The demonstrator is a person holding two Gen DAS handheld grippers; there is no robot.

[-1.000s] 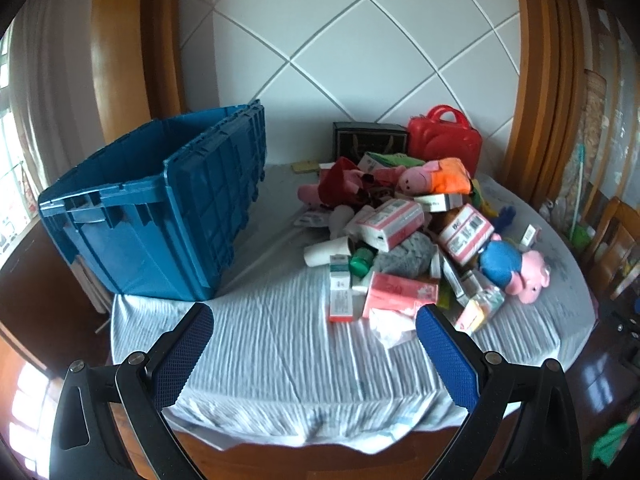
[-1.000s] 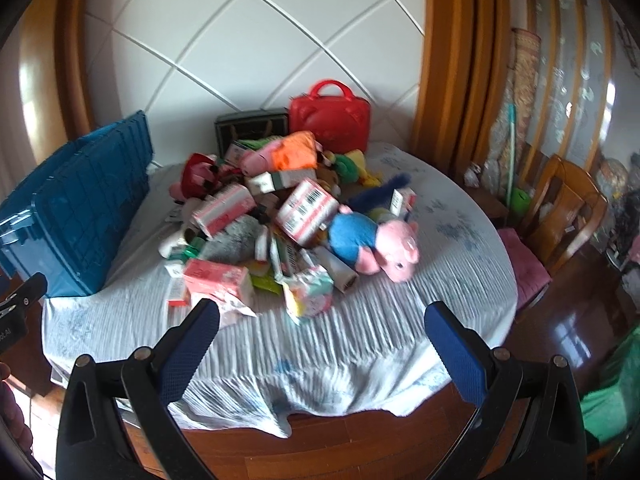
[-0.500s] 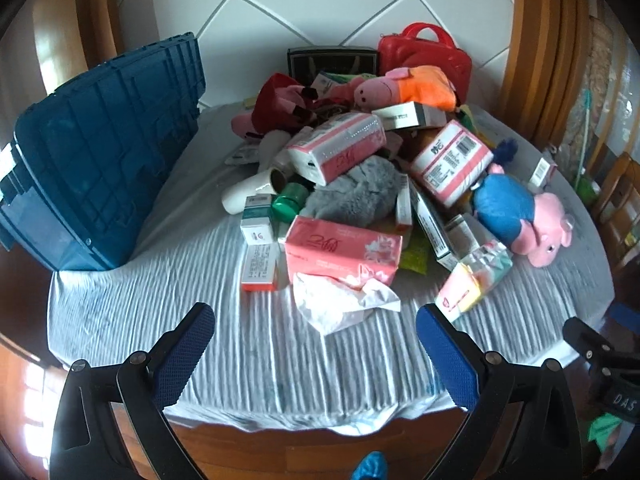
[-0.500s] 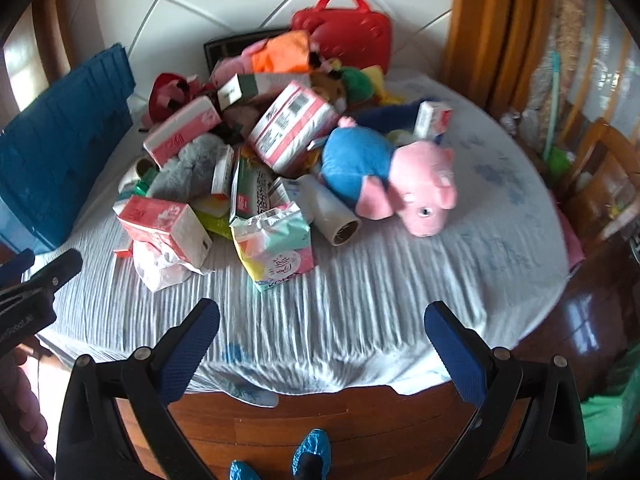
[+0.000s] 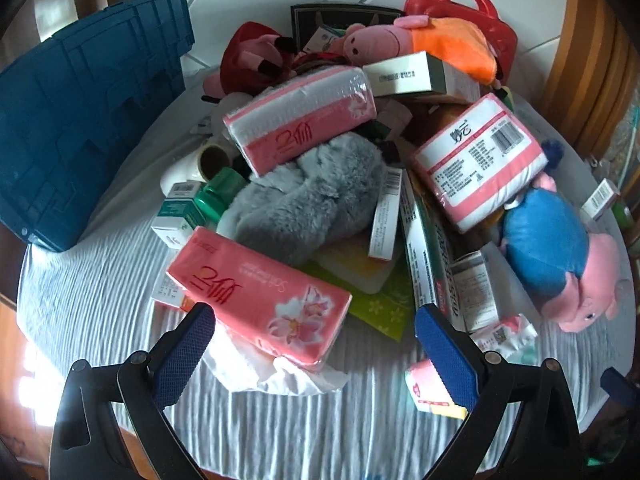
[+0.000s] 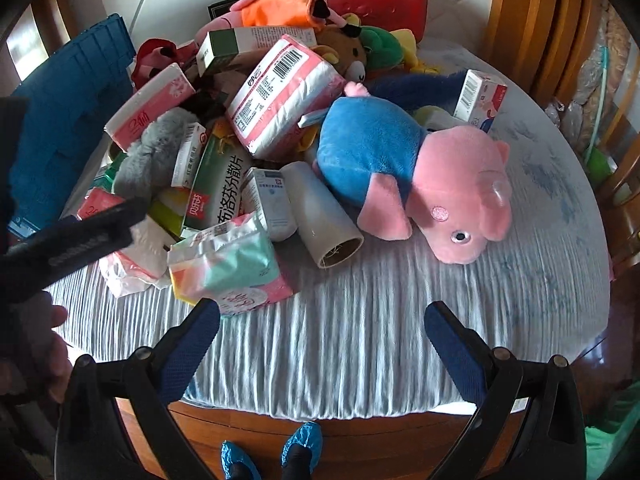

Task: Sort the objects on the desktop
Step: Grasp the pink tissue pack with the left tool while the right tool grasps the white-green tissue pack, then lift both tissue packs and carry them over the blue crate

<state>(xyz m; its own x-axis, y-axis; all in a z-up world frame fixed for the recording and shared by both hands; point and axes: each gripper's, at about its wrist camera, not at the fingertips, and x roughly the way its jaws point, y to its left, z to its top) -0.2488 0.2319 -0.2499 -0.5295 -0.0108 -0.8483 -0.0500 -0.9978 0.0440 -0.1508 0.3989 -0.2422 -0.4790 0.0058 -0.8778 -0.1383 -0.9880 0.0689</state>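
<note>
A: Where does the left tool [image 5: 314,328] sit?

B: Low over the near edge of the bench [image 5: 100,292], its 2 blue-padded fingers [image 5: 182,354] spread wide and gripping nothing. The pink tissue pack [image 5: 260,300] lies between them, a little ahead, resting on crumpled white wrapping.

A: And the right tool [image 6: 320,328]?

B: Also spread wide and empty, over bare striped cloth. Just past its left finger is a pastel tissue packet [image 6: 232,272]; a white cardboard tube [image 6: 324,220] lies beyond that, and the blue-and-pink pig plush [image 6: 416,172] is further right.

A: The rest of the pile?

B: A grey furry item [image 5: 312,196] lies in the middle, with a second pink tissue pack [image 5: 300,120] propped on it and a white-and-pink pack [image 5: 480,160] to the right (barcode up). An orange pig plush [image 5: 440,44] and a red case [image 5: 480,12] are at the back. The blue crate [image 5: 80,112] stands on the left.
</note>
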